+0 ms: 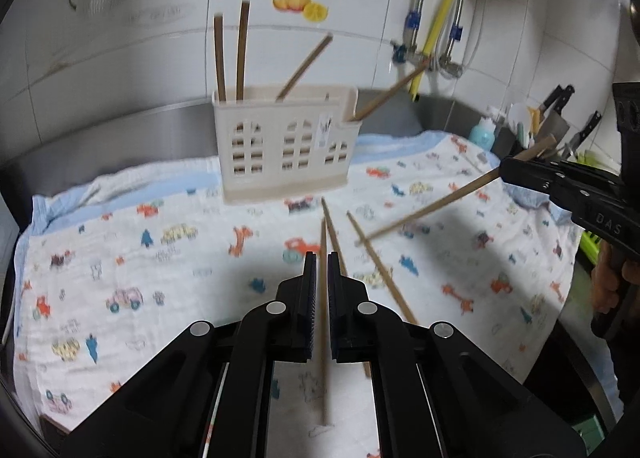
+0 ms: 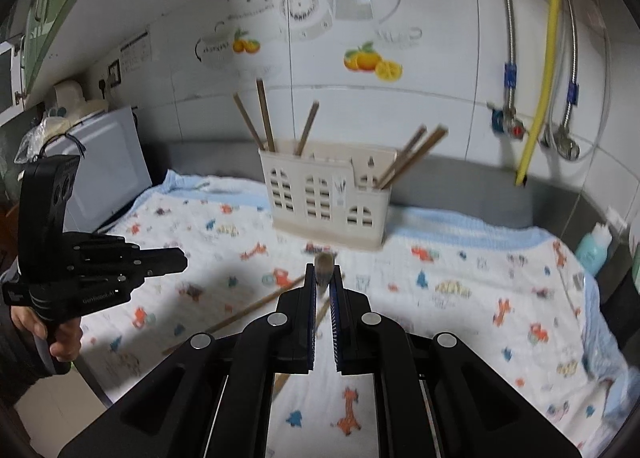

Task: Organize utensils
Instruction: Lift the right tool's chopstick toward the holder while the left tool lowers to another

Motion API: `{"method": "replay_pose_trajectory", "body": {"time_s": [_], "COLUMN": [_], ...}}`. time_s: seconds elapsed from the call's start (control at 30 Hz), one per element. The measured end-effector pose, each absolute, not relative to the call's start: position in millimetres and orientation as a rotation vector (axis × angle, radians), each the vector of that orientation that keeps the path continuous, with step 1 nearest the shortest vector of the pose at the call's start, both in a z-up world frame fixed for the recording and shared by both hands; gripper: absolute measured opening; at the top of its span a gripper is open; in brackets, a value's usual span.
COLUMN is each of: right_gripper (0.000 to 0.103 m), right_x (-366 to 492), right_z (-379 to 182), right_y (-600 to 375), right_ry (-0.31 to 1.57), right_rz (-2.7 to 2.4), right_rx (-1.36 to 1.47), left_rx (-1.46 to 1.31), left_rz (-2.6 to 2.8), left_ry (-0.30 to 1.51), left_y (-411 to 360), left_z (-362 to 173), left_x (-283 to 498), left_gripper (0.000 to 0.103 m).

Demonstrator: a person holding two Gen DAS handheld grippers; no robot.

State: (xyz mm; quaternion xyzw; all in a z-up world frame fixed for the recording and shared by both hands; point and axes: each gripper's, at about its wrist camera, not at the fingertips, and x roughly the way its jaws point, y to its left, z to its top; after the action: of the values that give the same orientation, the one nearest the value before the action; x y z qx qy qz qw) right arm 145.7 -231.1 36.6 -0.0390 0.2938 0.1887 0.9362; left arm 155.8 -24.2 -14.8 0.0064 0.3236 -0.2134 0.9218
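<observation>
A cream utensil holder [image 1: 285,142] with arched cut-outs stands at the back of the patterned cloth [image 1: 160,258]; it also shows in the right wrist view [image 2: 330,198]. Several wooden chopsticks stand in it. Loose chopsticks [image 1: 376,262] lie on the cloth in front. My right gripper [image 2: 324,278] is shut on a chopstick [image 2: 323,264], seen end-on; from the left wrist view that chopstick [image 1: 432,208] slants down out of the gripper [image 1: 508,170]. My left gripper [image 1: 322,258] hovers with narrowly parted jaws around a lying chopstick [image 1: 323,338]; whether it grips is unclear.
A tiled wall with fruit stickers, a yellow hose [image 1: 448,10] and metal pipes [image 2: 510,70] stands behind. Knives [image 1: 560,110] and a blue bottle [image 1: 482,132] are at the right. A white appliance [image 2: 104,174] stands at the left. A steel rim runs behind the cloth.
</observation>
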Motion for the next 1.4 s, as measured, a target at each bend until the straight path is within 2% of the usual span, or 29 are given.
{"method": "replay_pose_trajectory", "body": {"time_s": [0.23, 0.57, 0.6, 0.67, 0.7, 0.83, 0.87, 0.9, 1.03, 1.13, 1.23, 1.4], "right_gripper": [0.006, 0.006, 0.006, 0.006, 0.006, 0.006, 0.006, 0.006, 0.006, 0.006, 0.006, 0.006], "right_x": [150, 149, 148, 148, 148, 148, 148, 148, 148, 149, 149, 150], "right_z": [45, 40, 40, 41, 41, 39, 38, 38, 37, 35, 34, 37], "right_y": [-229, -229, -228, -227, -226, -226, -226, -226, -227, -226, -226, -225], "right_ry": [0.588, 0.595, 0.593, 0.592, 0.591, 0.594, 0.596, 0.598, 0.6, 0.603, 0.607, 0.601], "right_rz": [0.39, 0.39, 0.39, 0.39, 0.39, 0.393, 0.393, 0.393, 0.393, 0.392, 0.391, 0.388], "right_rx": [-0.097, -0.098, -0.098, -0.104, -0.109, -0.111, -0.111, -0.11, -0.11, -0.115, -0.116, -0.119], "left_rx": [0.031, 0.022, 0.013, 0.018, 0.028, 0.061, 0.075, 0.087, 0.079, 0.095, 0.126, 0.09], "left_rz": [-0.45, -0.479, -0.484, -0.461, -0.453, -0.445, -0.444, -0.441, -0.42, -0.402, -0.366, -0.389], "left_ry": [0.714, 0.883, 0.894, 0.895, 0.893, 0.9, 0.9, 0.903, 0.929, 0.912, 0.915, 0.891], "left_y": [-21, -34, -34, -35, -37, -43, -44, -46, -47, -49, -52, -48], "left_z": [-26, -90, -93, -99, -101, -110, -111, -113, -122, -124, -123, -103], "left_x": [157, 151, 151, 149, 148, 145, 145, 144, 146, 143, 144, 144], "left_gripper": [0.004, 0.008, 0.012, 0.036, 0.036, 0.034, 0.024, 0.021, 0.016, 0.016, 0.005, 0.005]}}
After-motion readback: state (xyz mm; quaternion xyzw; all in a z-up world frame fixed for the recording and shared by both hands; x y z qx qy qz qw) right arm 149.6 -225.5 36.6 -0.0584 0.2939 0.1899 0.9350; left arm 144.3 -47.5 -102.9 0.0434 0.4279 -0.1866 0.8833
